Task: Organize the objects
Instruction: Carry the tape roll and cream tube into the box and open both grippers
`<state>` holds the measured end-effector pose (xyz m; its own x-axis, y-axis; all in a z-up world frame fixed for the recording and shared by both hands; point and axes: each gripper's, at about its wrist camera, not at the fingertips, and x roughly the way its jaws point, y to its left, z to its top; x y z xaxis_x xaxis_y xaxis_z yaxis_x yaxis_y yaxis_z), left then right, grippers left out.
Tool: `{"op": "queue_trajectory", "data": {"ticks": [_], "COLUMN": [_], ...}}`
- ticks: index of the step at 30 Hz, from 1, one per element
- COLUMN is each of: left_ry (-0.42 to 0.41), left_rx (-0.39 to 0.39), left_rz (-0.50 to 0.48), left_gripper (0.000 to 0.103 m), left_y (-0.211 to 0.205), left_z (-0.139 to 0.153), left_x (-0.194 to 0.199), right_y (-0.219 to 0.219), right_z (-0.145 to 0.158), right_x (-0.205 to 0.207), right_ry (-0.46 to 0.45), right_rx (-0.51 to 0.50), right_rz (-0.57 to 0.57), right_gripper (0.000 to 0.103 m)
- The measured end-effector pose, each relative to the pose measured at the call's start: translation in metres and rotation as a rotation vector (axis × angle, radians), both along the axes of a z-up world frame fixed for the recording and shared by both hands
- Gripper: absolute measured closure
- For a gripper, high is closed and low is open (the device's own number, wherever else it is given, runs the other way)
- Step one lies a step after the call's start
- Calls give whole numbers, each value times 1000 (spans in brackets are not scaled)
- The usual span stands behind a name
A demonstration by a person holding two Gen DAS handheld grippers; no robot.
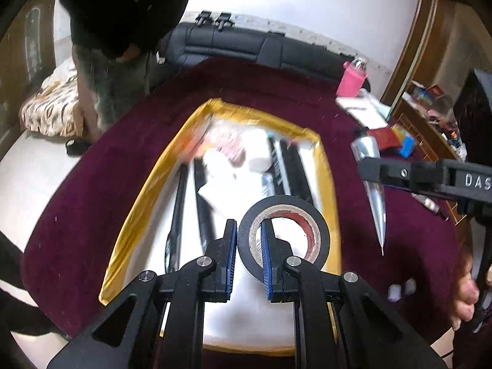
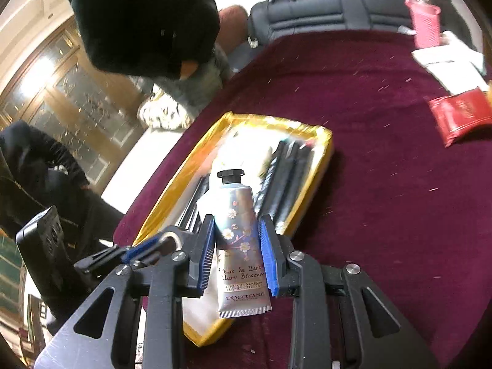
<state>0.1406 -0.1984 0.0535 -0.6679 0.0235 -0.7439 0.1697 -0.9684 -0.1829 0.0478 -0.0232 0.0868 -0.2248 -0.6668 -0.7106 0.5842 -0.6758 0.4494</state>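
A black roll of electrical tape (image 1: 284, 235) was clamped in the left tool (image 1: 249, 256) and a floral hand-cream tube (image 2: 238, 240) in the right tool (image 2: 236, 256), both held over the gold-rimmed white tray (image 1: 147, 196); placement judged in hand, release needed next.

We list: worktop (image 1: 92, 190) in deep maroon; tray (image 1: 147, 184) gold-rimmed with white floor; tape roll (image 1: 319, 230) black outside, red within; hand-cream tube (image 2: 238, 233) pale silver-blue with blossom print, black cap; tongs' pads (image 2: 206, 250) blue; bottle (image 1: 352, 78) pink
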Motion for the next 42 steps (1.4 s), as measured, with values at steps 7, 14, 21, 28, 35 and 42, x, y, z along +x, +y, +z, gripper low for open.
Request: {"op": "queue_trajectory", "data": {"ticks": [7,14,21,28,35,42], "left_ry": [-49,-32,-16,-10,-8,-2], "left_rx": [-43,-131,-159,-151,-153,-154], "left_rz": [23,47,50,53,59,61], "left_gripper": [91,91,91,91,90,76], "left_y": [-8,-5,-5,-9,-12,-9], "left_z": [-30,-34,-35,-34,-32,-27], "left_x": [1,4,3,5,6,9], "right_y": [-46,-65,-70,-75,-77,-78], "right_z": [-35,-55,-61,-61,-61,-59], "right_x": [6,4,1,4,4,8], "right_ry": [-36,-23,-21,-3,-12,-22], "right_rx": [92,185,211,240,248,242], "right_rz": [38,22,4,2,-8,-11], "right_gripper": [76,77,77,77,77,77]}}
